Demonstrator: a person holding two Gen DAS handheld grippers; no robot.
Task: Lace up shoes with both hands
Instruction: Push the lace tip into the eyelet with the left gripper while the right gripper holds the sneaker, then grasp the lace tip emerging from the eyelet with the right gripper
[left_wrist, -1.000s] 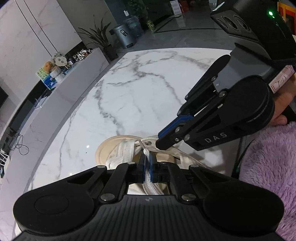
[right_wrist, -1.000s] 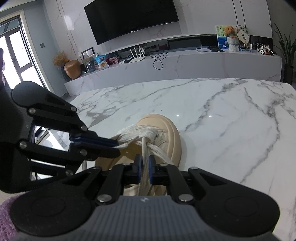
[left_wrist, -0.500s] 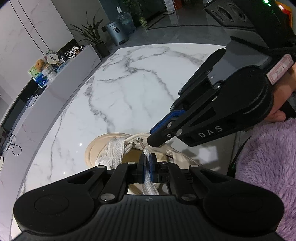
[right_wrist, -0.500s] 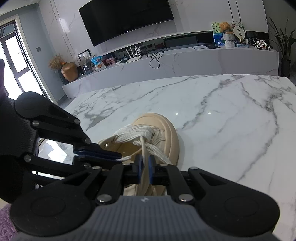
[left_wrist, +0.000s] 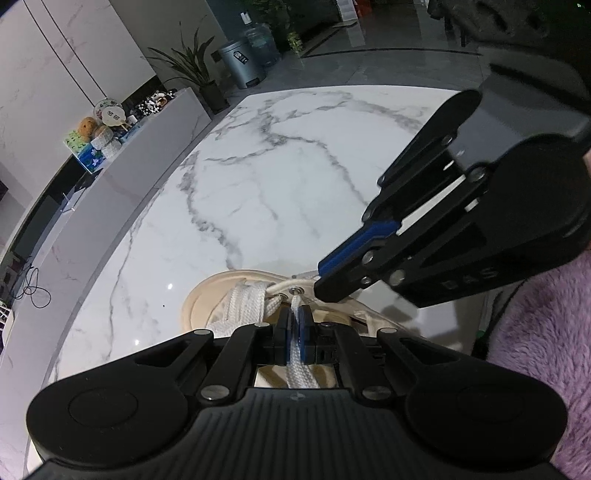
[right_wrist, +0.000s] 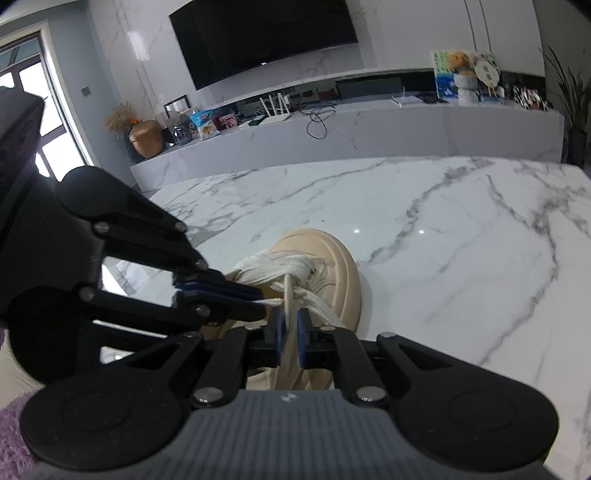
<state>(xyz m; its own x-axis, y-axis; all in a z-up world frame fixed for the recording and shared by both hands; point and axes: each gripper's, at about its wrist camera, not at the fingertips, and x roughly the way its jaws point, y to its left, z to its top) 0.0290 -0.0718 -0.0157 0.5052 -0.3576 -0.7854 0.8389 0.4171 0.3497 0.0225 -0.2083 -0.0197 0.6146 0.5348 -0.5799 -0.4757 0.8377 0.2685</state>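
Observation:
A beige shoe (left_wrist: 207, 299) (right_wrist: 343, 273) with white laces stands on the white marble table (left_wrist: 280, 184), toe pointing away from me. My left gripper (left_wrist: 294, 317) is shut on a white lace end (left_wrist: 298, 369) just above the shoe's upper eyelets. My right gripper (right_wrist: 290, 325) is shut on the other lace end (right_wrist: 289, 354), which runs up from the crossed laces (right_wrist: 280, 269). The right gripper also shows in the left wrist view (left_wrist: 321, 275), its tips at a metal eyelet (left_wrist: 296, 290). The left gripper shows in the right wrist view (right_wrist: 258, 301).
A long marble sideboard (right_wrist: 369, 133) with a TV (right_wrist: 266, 37) above it, clutter and cables stands beyond the table. Plush toys (left_wrist: 96, 136), a plant and a bin (left_wrist: 240, 66) stand at the far side. A purple fleecy sleeve (left_wrist: 546, 354) is at the right.
Both grippers have kept their hold on the lace ends and pulled slightly back and apart. The shoe has stayed in place.

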